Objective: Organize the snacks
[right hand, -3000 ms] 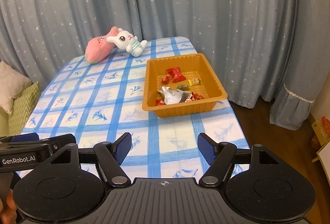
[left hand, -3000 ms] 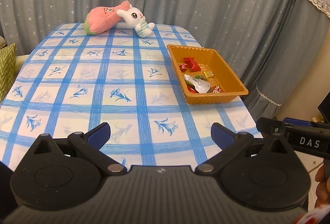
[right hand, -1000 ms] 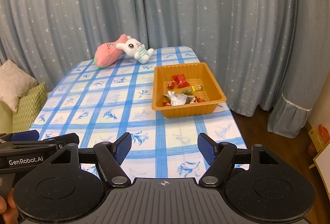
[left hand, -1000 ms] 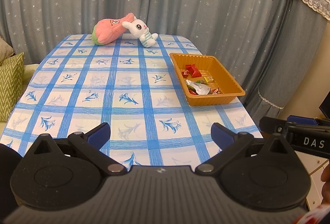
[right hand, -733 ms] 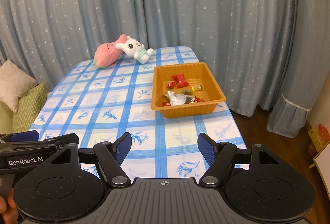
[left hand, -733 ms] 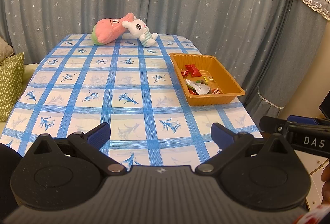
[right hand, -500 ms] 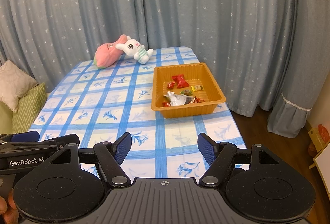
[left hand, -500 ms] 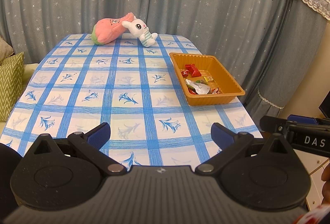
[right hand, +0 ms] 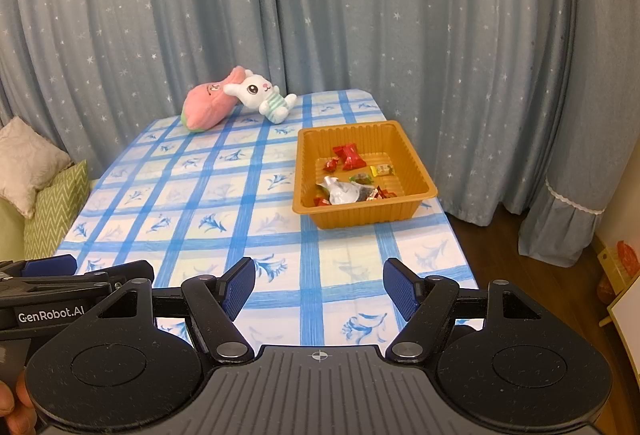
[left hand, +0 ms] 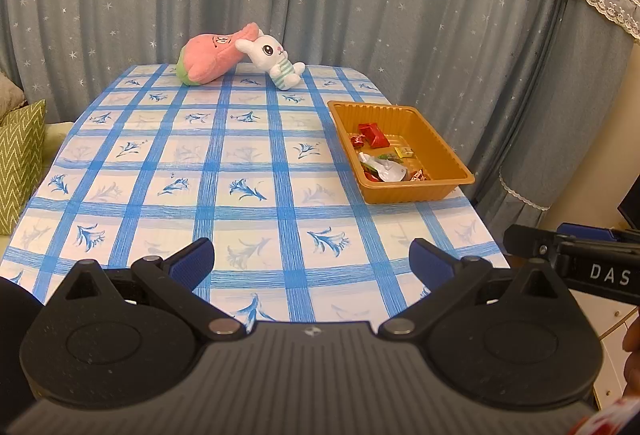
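Observation:
An orange plastic tray (left hand: 432, 133) (right hand: 412, 155) sits near the right edge of the blue-checked table (left hand: 208, 171) (right hand: 188, 195). Inside it lie several wrapped snacks (left hand: 374, 135) (right hand: 350, 156), red, yellow, green and one silver-white wrapper (right hand: 342, 191). My left gripper (left hand: 312, 261) hangs open over the table's near edge, with nothing between its blue pads. My right gripper (right hand: 319, 289) is open too, well short of the tray, with nothing between its fingers. Each gripper shows at the side of the other's view.
A pink plush (left hand: 210, 55) (right hand: 208, 105) and a white rabbit plush (left hand: 274, 57) (right hand: 262, 95) lie at the table's far end, against grey-blue star curtains. Cushions (right hand: 44, 191) sit off the left edge. The floor (right hand: 520, 275) drops away on the right.
Since three seconds ago both grippers have drawn back from the table, so the tray looks farther off. Over the last second nothing has moved.

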Motion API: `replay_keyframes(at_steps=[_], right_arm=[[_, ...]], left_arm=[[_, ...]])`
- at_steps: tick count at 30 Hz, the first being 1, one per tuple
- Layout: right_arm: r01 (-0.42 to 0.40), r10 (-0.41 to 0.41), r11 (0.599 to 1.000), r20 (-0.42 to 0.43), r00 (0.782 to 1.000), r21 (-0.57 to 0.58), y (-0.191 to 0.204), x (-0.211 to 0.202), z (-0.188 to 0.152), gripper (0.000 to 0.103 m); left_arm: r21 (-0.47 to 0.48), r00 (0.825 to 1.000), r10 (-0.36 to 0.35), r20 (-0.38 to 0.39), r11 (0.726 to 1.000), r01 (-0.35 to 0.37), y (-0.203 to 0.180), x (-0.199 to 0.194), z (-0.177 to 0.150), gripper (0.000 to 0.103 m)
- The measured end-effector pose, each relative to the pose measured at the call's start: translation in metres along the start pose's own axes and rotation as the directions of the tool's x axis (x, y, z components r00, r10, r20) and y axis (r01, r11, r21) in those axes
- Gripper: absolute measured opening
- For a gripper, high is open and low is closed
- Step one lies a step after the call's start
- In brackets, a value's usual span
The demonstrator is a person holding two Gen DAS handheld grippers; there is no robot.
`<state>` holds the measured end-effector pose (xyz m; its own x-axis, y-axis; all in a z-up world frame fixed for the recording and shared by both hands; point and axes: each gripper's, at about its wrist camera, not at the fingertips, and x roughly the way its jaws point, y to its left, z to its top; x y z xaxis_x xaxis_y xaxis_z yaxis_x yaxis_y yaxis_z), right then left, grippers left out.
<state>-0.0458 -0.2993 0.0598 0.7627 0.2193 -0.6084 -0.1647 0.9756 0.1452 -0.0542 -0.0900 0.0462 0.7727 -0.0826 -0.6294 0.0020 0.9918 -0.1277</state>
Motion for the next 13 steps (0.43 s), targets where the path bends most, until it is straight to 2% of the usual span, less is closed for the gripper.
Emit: replay_keyframes(at_steps=[13], right_arm=[[-0.001, 0.001, 1.0, 0.0, 1.0, -0.001, -0.0013, 0.0005, 0.0, 0.071]], left_arm=[[-0.001, 1.0, -0.003, -0.002, 1.0, 0.003, -0.0066, 0.0007, -0.0061, 0.103]])
